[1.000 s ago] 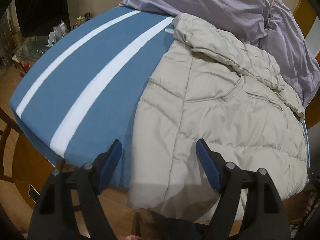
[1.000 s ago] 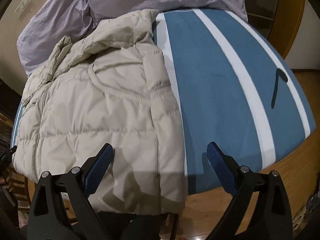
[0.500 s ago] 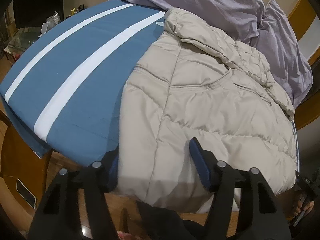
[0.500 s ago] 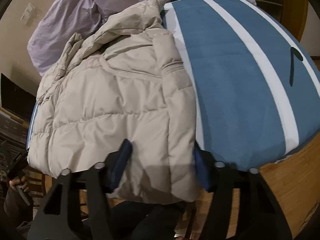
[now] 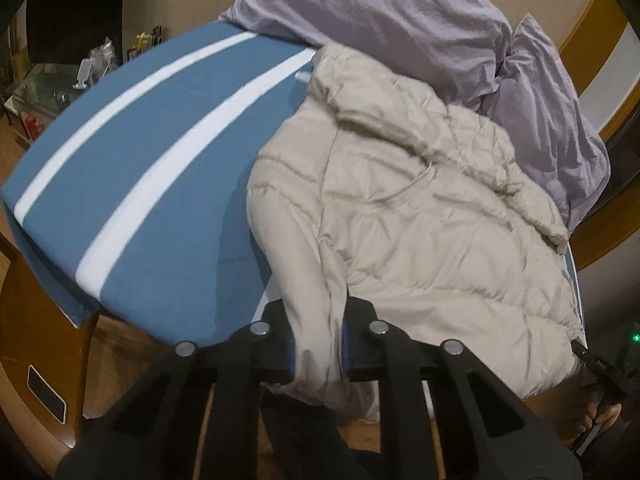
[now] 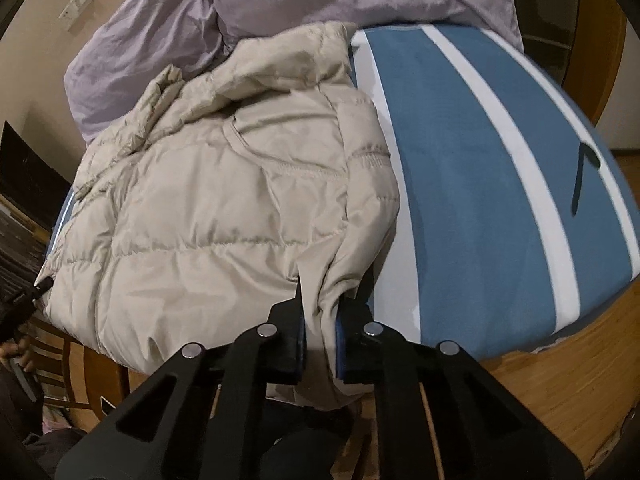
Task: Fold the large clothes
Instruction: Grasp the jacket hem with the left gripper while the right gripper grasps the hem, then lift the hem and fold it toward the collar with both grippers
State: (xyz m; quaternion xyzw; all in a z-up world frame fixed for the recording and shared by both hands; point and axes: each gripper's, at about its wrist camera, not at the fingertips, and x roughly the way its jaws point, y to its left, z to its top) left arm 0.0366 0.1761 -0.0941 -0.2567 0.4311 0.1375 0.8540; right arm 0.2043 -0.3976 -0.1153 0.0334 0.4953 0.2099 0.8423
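Observation:
A beige quilted puffer jacket (image 5: 432,216) lies spread on the blue bed, hem towards me, collar at the far end. My left gripper (image 5: 318,340) is shut on the jacket's near left hem corner, the fabric bunched between its blue pads. In the right wrist view the same jacket (image 6: 208,216) fills the left half, and my right gripper (image 6: 320,340) is shut on its near right hem corner. Both pinched corners are lifted slightly off the mattress edge.
The bed (image 5: 132,184) has a blue cover with white stripes and a wooden frame (image 6: 560,364). A crumpled lilac duvet (image 5: 400,12) is piled at the head behind the jacket. A glass side table (image 5: 36,84) with small items stands far left. A dark strip (image 6: 582,176) lies on the cover.
Both grippers went from wide open over the hem to shut on its corners. The pinched fabric has risen a little, and the jacket's sides have gathered inward.

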